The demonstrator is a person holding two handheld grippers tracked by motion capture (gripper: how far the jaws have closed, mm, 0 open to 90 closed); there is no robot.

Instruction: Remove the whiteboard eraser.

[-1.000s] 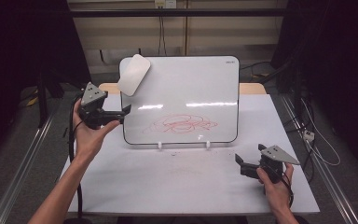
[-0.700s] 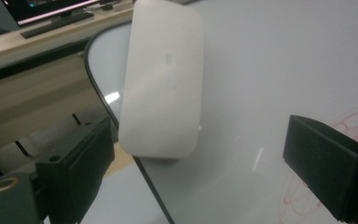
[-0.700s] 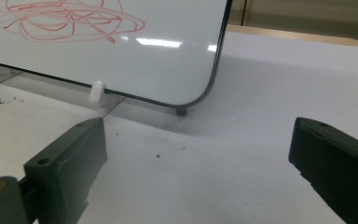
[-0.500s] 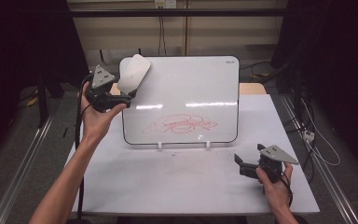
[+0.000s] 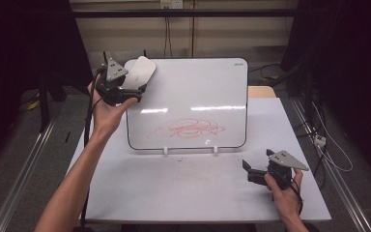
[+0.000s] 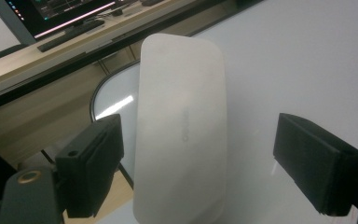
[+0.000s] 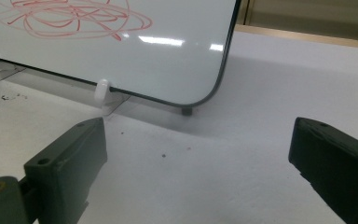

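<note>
- White plastic, smooth and rounded at the corners: the eraser point(image 5: 140, 72) sits stuck to the top left corner of the whiteboard point(image 5: 193, 82), a long pad with a faint logo pressed into its face
- A second ago the left gripper point(image 5: 125, 89) hung lower, beside the board's left edge; it has since climbed and swung in to the eraser
- In the left gripper view its jaws stand wide, one on each side of the eraser point(image 6: 182, 135), the left one close to its edge, the right one well apart from it; nothing is held yet
- My reading is that the reach is about done and the squeeze comes next, then the wipe
- The red scribble point(image 5: 186, 128) is untouched, loops of marker ink low on the glossy board, which throws back strips of ceiling light
- The board leans back on small white clips point(image 7: 101, 88) on a matt white table point(image 5: 174, 193) speckled with dark crumbs
- The right gripper point(image 5: 251, 170) has not stirred; it rests low near the table's right front corner, jaws wide and empty, facing the board's lower corner
- Both grippers are dull black, blocky, with flat pads
</note>
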